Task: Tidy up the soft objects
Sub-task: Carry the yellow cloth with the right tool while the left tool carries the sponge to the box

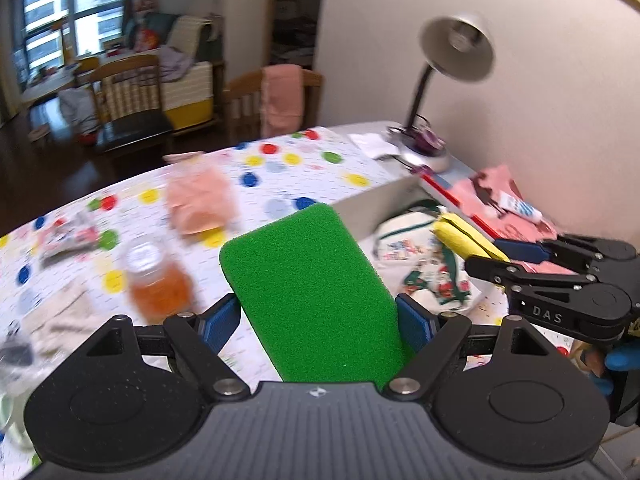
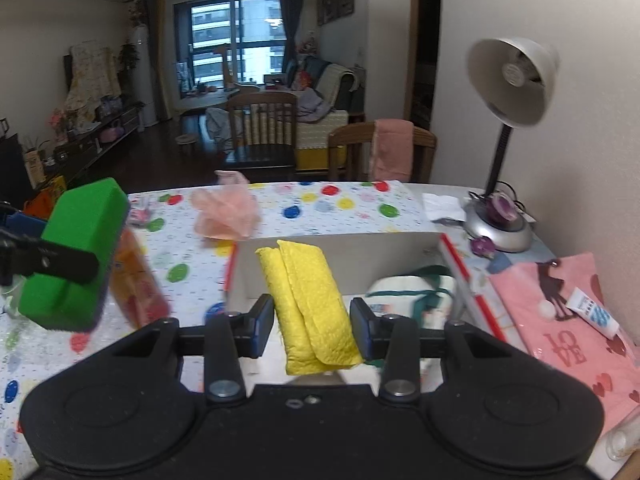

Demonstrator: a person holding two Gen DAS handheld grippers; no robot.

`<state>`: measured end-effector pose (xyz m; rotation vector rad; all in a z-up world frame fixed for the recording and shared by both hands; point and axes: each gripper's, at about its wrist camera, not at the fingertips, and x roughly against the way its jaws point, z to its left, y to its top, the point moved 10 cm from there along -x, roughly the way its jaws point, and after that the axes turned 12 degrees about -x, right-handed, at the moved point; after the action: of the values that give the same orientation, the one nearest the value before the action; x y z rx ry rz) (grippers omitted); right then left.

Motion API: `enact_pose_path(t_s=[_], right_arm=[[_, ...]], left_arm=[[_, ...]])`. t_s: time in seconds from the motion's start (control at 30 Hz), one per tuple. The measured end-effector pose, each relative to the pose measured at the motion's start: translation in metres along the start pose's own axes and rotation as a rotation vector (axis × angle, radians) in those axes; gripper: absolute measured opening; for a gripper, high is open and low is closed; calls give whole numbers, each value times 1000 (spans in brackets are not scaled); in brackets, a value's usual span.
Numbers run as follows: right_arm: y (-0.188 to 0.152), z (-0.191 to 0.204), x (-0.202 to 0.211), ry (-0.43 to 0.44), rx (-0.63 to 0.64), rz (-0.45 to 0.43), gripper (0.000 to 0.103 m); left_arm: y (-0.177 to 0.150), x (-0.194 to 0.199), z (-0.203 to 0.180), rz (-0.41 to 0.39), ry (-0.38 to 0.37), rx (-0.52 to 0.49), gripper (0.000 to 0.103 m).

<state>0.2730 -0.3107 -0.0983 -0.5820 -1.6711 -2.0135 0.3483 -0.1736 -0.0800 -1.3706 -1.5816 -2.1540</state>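
My left gripper (image 1: 318, 322) is shut on a green sponge (image 1: 308, 292) and holds it above the table, left of the open grey box (image 1: 384, 196). The sponge also shows at the left of the right wrist view (image 2: 76, 248). My right gripper (image 2: 312, 326) is shut on a folded yellow cloth (image 2: 308, 300) and holds it over the box (image 2: 360, 252). The yellow cloth also shows in the left wrist view (image 1: 460, 240). A white printed cloth (image 1: 424, 260) lies inside the box. A pink cloth (image 2: 226, 214) lies on the dotted tablecloth (image 2: 320, 204).
A jar with orange contents (image 1: 158, 280) stands on the table left of the sponge. A desk lamp (image 2: 504, 120) stands at the back right by the wall. A pink bag (image 2: 568, 320) with a white tube (image 2: 596, 314) lies right of the box. Wooden chairs (image 2: 384, 152) stand behind the table.
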Motion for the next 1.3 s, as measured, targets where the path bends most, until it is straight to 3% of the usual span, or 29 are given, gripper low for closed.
enact_pose_path(t_s=[0.3, 0.53, 0.9, 1.3], right_arm=[[1, -58, -23, -59, -26, 16, 40], [-6, -86, -44, -84, -24, 56, 40], [-22, -94, -89, -94, 55, 139, 40], [-43, -98, -123, -121, 152, 232, 40]], left_arm=[[29, -72, -44, 97, -28, -96, 84], [46, -126, -53, 182, -30, -126, 84], [33, -201, -54, 324, -10, -136, 84], [15, -237, -62, 407, -40, -153, 84]])
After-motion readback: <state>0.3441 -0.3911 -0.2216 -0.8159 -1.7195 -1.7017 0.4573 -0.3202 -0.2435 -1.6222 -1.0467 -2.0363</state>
